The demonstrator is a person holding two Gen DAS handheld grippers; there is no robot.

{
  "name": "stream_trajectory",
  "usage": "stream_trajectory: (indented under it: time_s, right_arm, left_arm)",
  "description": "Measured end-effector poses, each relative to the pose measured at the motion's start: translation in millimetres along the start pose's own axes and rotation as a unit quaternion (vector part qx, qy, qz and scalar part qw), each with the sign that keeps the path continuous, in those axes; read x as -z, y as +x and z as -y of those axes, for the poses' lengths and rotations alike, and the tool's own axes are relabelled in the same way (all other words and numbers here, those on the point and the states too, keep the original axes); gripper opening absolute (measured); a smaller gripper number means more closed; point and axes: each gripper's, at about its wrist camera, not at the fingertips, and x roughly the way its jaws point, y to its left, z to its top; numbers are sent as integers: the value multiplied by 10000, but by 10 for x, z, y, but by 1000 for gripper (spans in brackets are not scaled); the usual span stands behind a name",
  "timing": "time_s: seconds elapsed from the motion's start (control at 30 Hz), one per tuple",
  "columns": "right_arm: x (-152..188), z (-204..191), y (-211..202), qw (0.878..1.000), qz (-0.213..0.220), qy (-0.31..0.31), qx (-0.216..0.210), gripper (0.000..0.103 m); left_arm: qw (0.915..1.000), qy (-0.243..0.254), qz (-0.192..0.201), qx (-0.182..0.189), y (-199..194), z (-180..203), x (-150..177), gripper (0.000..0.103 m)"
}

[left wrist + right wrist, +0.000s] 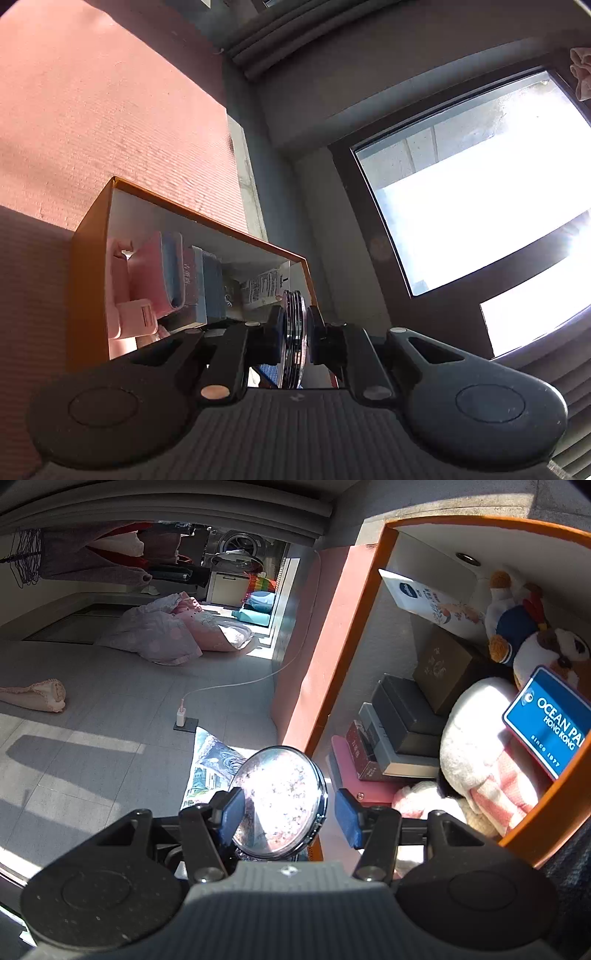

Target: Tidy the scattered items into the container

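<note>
A: Where's the round compact mirror (pixel 294 334)?

B: Clamped edge-on in the left tongs (pixel 295 332), just short of the orange box (pixel 88 236). The right tongs (pixel 290 814) stand part-open around it, not pressing.

A: Progress?

B: Books and plush toys already inside; the mirror isn't yet.

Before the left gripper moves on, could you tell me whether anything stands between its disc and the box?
Nothing visible blocks the box opening. The left gripper holds the disc just before it; inside, a white packet lies right behind the disc, with books to its left.
</note>
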Motion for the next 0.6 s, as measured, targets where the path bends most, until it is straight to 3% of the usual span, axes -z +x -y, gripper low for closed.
stream_trajectory:
  time_s: [0.3, 0.6]
  right_arm:
    - [-14, 4, -39, 9998, 100, -32, 193, 36]
    - [-5, -76, -119, 9973, 464, -461, 329, 17]
  left_arm:
    - [9998, 2, 76, -192, -16, -71, -17, 15]
    - [9971, 49, 23, -765, 12, -118, -37, 18]
